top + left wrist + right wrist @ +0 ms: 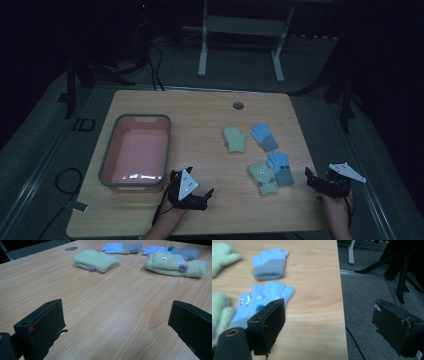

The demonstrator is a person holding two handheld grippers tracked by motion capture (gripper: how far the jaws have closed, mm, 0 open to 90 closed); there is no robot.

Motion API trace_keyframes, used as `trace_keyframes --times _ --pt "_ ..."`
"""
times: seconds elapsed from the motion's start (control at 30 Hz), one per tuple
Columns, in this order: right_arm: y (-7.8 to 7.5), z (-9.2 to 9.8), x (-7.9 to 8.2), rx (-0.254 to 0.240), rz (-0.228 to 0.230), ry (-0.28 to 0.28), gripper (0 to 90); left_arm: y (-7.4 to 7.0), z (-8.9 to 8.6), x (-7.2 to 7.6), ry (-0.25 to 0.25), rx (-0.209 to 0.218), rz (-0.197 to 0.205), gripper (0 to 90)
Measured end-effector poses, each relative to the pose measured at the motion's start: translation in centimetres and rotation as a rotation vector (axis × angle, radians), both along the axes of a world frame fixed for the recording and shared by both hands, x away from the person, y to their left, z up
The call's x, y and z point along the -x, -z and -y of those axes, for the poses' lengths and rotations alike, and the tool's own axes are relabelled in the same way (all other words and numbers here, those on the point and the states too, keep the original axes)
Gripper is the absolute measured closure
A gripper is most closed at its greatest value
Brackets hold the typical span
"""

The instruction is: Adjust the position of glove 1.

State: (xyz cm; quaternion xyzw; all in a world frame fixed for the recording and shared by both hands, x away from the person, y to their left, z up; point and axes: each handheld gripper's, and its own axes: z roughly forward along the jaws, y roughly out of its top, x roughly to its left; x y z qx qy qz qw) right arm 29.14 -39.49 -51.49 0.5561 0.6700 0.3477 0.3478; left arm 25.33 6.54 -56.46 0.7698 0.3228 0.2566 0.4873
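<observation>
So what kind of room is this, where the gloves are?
Probably a lab or workroom set up for recording. A plain wooden table stands on grey carpet, cables trail across the floor behind it, and a white metal stand sits at the back. The surroundings are dark.

Surfaces as I log them from my station:

Table point(100, 315): pale wood-grain top, smooth, faint satin sheen.

Green mittens point(96, 261): fuzzy fleece cloth, matt, soft nap.

Blue gloves point(270, 263): knitted cloth, matt, grey ribbed cuffs; the nearer one carries small shiny studs.

Pink basin point(136, 150): smooth plastic, grey rim, glossy floor catching a light streak.

Left gripper point(117, 322): black matt plastic, scuffed edges.

Floor point(367, 285): grey, rough carpet.
</observation>
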Motion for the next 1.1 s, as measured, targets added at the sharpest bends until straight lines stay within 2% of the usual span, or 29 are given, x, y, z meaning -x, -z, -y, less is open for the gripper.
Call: trace_keyframes --times 0.07,0.5,0.57,0.73,0.83,0.9,0.97,1.1 --pt "-0.5 -0.1 -0.1 0.015 0.010 -0.004 11.8 0.0 0.0 0.0 0.003 -0.002 0.003 0.9" --pt "-2.9 -0.9 -1.3 0.011 0.019 -0.043 11.7 0.0 -0.1 0.0 0.000 0.002 -0.002 0.9" --pt "-3.3 -1.2 -1.4 0.009 0.034 -0.035 12.1 0.0 -0.1 0.0 0.001 0.003 -0.002 0.9" --pt "-4.6 -1.6 -2.2 -0.036 -0.012 -0.069 14.5 0.0 -0.1 0.0 0.002 0.003 -0.002 0.9" --pt "-5.3 -1.9 -2.7 -0.061 -0.012 -0.056 14.6 0.0 -0.1 0.0 0.002 0.002 -0.002 0.9" --pt "-5.8 -2.1 -3.1 -0.084 -0.017 -0.068 14.6 0.0 -0.1 0.0 0.003 0.003 -0.002 0.9" --pt "-6.3 -2.5 -3.2 -0.093 -0.008 -0.069 14.6 0.0 -0.1 0.0 0.003 0.003 -0.002 0.9" --pt "-7.2 -3.4 -3.4 -0.076 0.025 -0.082 17.8 0.0 -0.1 0.0 0.004 0.002 -0.001 0.9"
